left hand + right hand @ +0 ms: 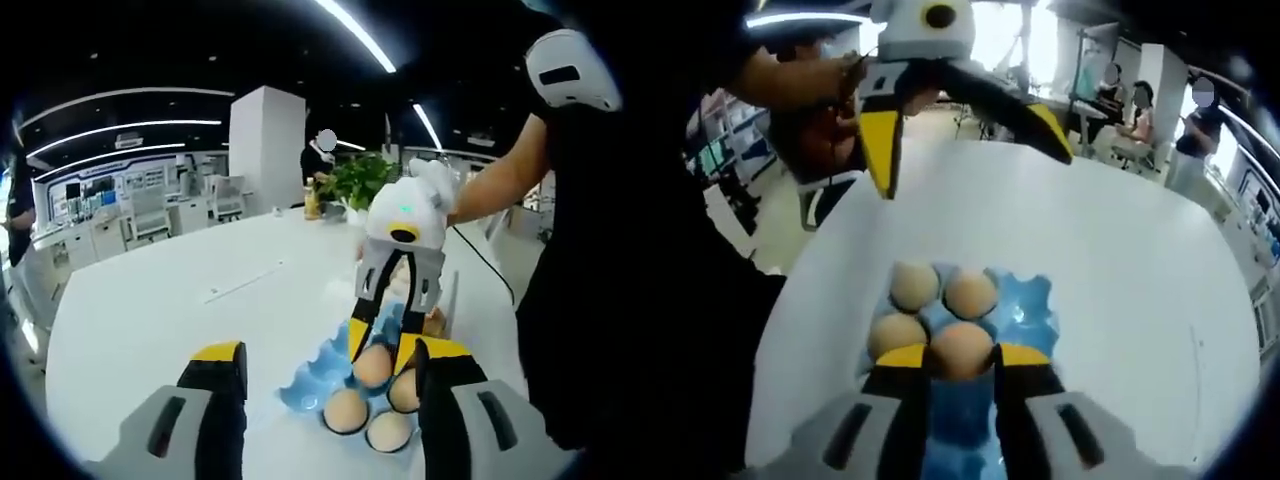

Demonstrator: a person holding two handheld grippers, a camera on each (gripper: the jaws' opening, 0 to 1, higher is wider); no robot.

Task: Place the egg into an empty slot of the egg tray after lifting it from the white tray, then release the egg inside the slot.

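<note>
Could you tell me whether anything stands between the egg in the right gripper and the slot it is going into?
Nothing visible does. The right gripper holds the egg directly over the blue egg tray, beside three eggs already seated; the left gripper hovers apart.

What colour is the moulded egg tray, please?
Light blue moulded egg tray, clearest in the right gripper view.

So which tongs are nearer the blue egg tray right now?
Right. The right tongs are down at the blue egg tray, closed around an egg in a slot. The left tongs are open and hover above, apart from the tray.
</note>
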